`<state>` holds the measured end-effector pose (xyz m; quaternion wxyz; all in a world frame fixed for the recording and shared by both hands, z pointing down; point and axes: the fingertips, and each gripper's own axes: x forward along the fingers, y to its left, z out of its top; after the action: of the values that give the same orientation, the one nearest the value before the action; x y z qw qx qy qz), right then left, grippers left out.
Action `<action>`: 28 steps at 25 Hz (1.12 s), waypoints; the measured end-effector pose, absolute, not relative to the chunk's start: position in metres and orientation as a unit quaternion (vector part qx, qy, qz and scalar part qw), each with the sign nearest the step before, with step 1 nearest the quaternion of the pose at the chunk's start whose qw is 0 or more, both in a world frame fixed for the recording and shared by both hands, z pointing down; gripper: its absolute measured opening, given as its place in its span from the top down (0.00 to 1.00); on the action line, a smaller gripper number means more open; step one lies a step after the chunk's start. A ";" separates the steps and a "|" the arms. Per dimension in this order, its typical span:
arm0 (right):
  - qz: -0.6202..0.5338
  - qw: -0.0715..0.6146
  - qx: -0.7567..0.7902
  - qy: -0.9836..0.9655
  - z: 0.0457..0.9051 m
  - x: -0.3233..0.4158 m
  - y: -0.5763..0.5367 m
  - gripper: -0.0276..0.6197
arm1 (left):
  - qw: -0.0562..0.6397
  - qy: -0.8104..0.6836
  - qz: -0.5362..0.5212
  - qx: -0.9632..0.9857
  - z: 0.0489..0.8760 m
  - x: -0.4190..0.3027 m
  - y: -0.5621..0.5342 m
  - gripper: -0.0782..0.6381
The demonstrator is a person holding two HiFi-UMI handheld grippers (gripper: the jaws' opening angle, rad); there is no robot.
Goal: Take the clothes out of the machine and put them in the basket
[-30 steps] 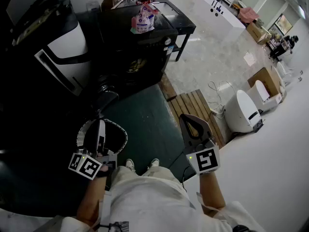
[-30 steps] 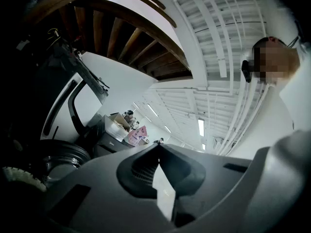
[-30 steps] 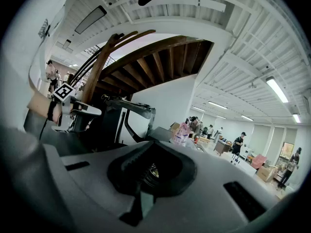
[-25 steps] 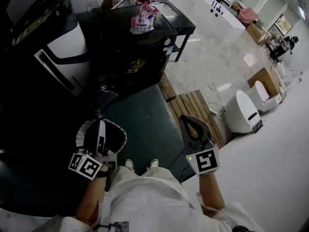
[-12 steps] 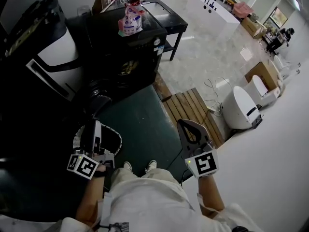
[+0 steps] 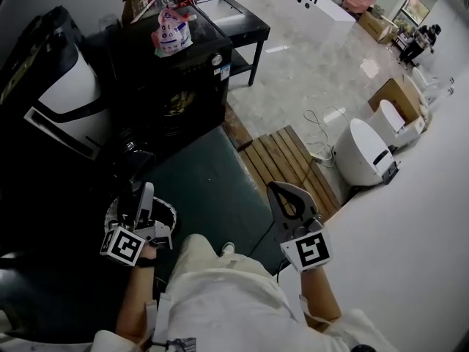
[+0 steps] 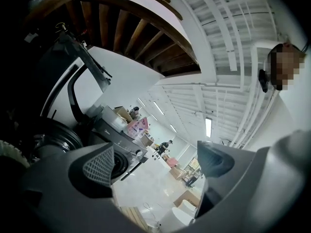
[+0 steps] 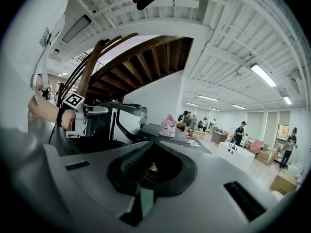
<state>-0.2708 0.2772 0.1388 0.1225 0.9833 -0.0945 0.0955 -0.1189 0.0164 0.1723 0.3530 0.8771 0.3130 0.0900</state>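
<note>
While the level left gripper [image 6: 143,196] has just opened empty, the right gripper [image 6: 281,191] is closed.

The person wears pale cream trousers [image 6: 220,292] and a matching pale top whose sleeves [image 6: 350,327] leave the forearms uncovered. A white shoe [image 6: 228,248] shows below the trouser hem. A black wristband [image 6: 144,262] circles the left wrist. The left gripper [image 6: 143,195] and the right gripper [image 6: 281,189] both have smooth grey moulded bodies. Each carries a white cube printed with black square markers, the left cube [image 6: 122,246] and the right cube [image 6: 305,251]. The gripping pads [image 7: 98,165] are dark with a fine grid texture.
</note>
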 end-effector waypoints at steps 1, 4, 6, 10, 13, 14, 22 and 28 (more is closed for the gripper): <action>0.095 0.120 0.984 -0.094 0.141 -0.269 0.284 0.94 | 0.352 0.314 0.094 0.877 0.175 -0.117 0.024 0.17; 0.097 0.115 0.984 -0.094 0.147 -0.256 0.301 0.94 | 0.343 0.315 0.105 0.879 0.185 -0.106 0.042 0.17; 0.099 0.117 0.983 -0.099 0.151 -0.236 0.310 0.94 | 0.342 0.315 0.108 0.879 0.193 -0.087 0.054 0.17; 0.118 0.124 0.979 -0.112 0.163 -0.174 0.336 0.94 | 0.357 0.304 0.121 0.875 0.217 -0.031 0.084 0.17; 0.131 0.133 0.974 -0.131 0.165 -0.110 0.350 0.94 | 0.371 0.298 0.122 0.871 0.229 0.021 0.103 0.17; 0.137 0.140 0.970 -0.142 0.164 -0.091 0.353 0.94 | 0.376 0.296 0.121 0.870 0.232 0.038 0.109 0.17; 0.146 0.155 0.960 -0.179 0.156 0.029 0.360 0.94 | 0.363 0.304 0.133 0.871 0.251 0.137 0.148 0.17; 0.140 0.149 0.959 -0.194 0.152 0.073 0.374 0.94 | 0.359 0.294 0.157 0.872 0.256 0.162 0.168 0.17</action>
<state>0.0732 0.3742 0.1516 0.1492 0.9595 -0.1937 0.1402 0.1618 0.1678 0.2557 0.3586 0.8721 0.2940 0.1565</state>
